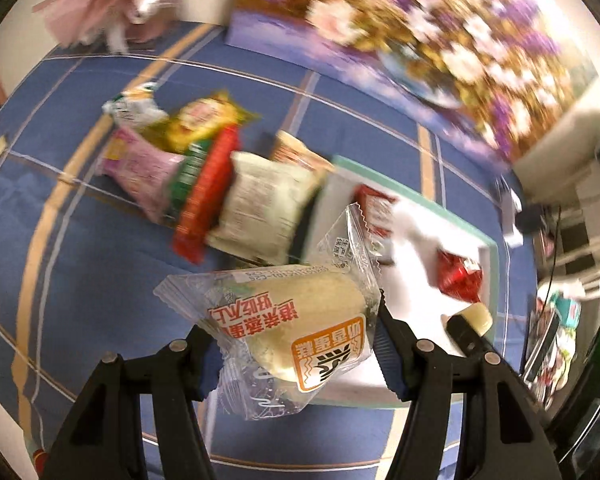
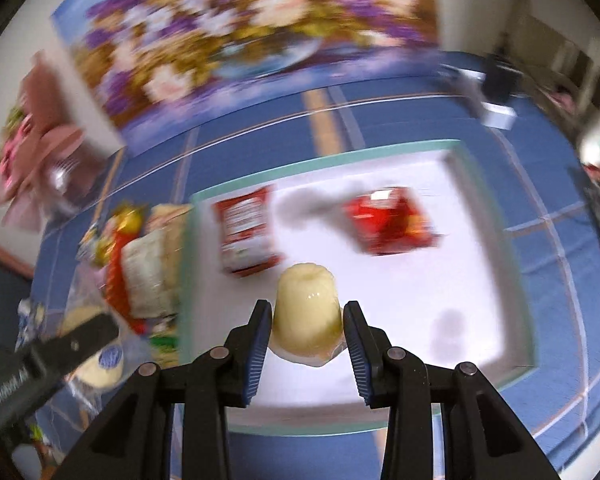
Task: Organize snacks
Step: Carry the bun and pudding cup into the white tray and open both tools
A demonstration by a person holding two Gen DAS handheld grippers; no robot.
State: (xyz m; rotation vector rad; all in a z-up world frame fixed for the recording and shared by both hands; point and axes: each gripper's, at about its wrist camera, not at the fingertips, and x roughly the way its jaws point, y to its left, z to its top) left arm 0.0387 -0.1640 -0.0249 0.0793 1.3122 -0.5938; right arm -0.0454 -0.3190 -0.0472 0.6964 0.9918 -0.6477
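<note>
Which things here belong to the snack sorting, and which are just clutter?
Part of the job:
- wrapped cake in the left tongs
- jelly cup in the right tongs
- white tray, two red packets inside
- snack pile beside the tray

Lying about:
- flower picture
- pink bouquet
- blue tablecloth
</note>
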